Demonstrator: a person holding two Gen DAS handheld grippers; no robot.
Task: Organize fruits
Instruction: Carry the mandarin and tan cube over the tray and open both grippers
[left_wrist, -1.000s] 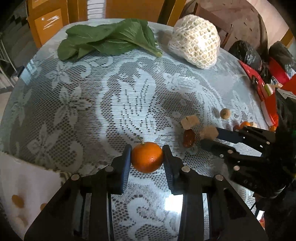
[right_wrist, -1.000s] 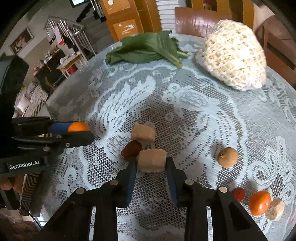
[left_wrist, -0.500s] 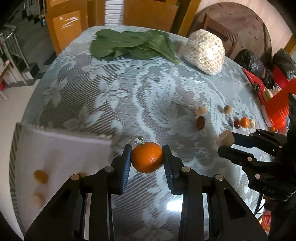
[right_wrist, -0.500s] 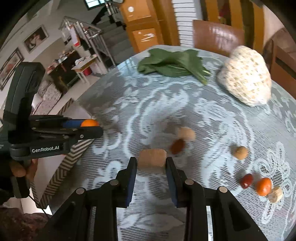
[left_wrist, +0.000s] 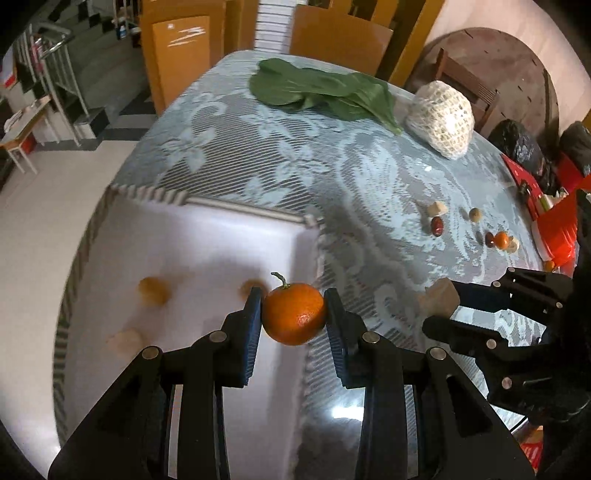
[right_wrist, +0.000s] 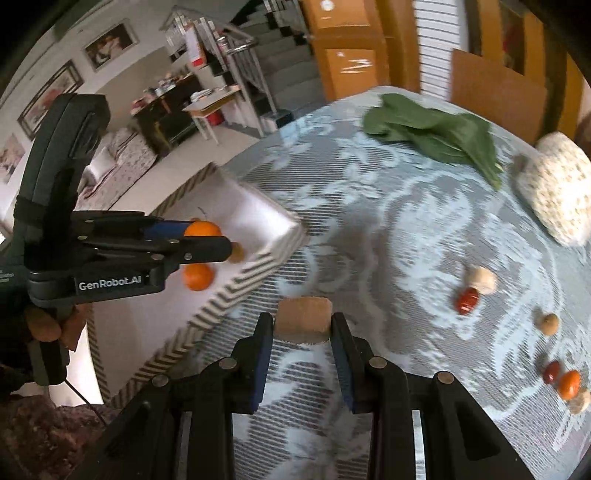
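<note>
The left gripper (left_wrist: 293, 319) clamps a small orange (left_wrist: 294, 313) over the white box (left_wrist: 207, 243), where a few fruits already lie (blurred). The right gripper (right_wrist: 302, 328) grips a tan chunk (right_wrist: 303, 320) above the lace tablecloth (right_wrist: 388, 236), beside the box. Red dates (right_wrist: 467, 300), a longan (right_wrist: 549, 323) and another small orange (right_wrist: 569, 384) remain out, so the sorting looks partly done. The left gripper's body reads "GenRobot.AI".
</note>
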